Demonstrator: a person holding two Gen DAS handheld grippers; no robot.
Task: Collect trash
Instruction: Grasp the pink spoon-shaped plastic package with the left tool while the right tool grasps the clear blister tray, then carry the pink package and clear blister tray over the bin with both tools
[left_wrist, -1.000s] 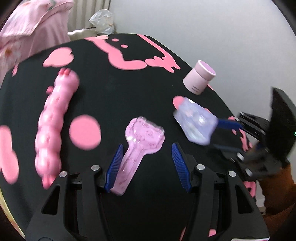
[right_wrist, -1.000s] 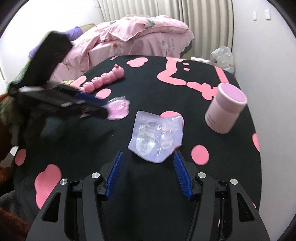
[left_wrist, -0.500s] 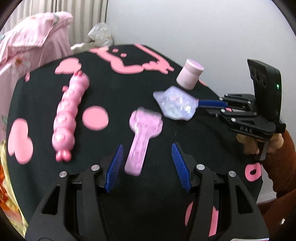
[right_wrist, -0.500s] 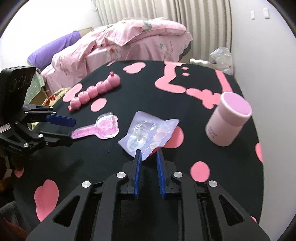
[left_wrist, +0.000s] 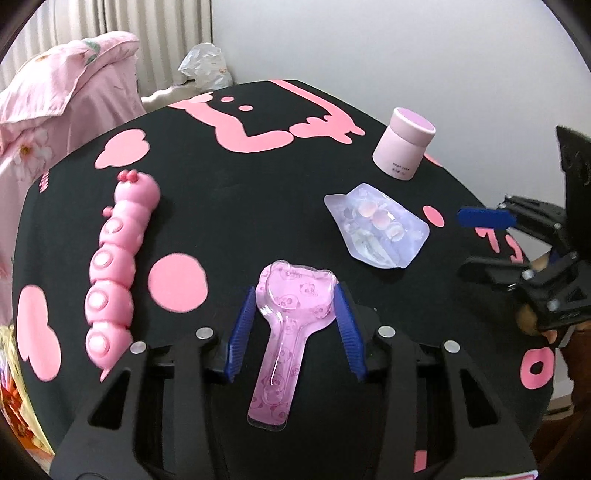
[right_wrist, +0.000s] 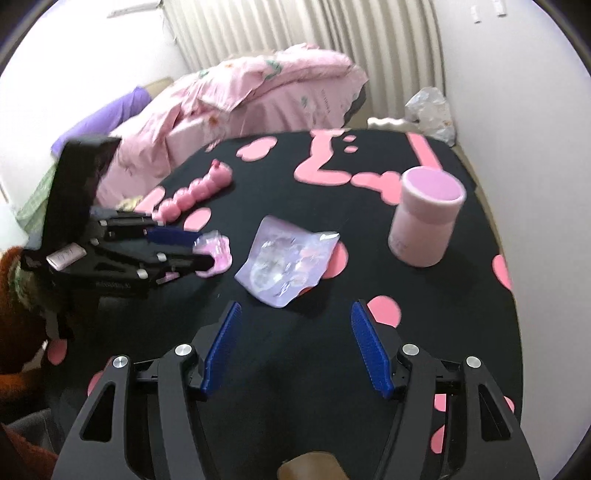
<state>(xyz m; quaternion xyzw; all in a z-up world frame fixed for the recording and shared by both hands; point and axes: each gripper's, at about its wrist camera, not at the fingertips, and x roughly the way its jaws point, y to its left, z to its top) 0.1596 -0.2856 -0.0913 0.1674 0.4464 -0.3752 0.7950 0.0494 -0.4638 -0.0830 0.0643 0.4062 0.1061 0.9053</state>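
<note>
Black pink-patterned tablecloth carries the litter; left gripper, jaws closing, brackets the pink spoon-shaped blister shell, light, stiff, slippery, best pinched across its head; right gripper opens wide, empty, lilac blister pack just ahead.

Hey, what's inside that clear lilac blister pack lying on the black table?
Through the lilac blister pack a few small round pale pink pieces show in moulded pockets. Glare and wrinkles blur the rest, and whatever lies under it on the table is covered.
</note>
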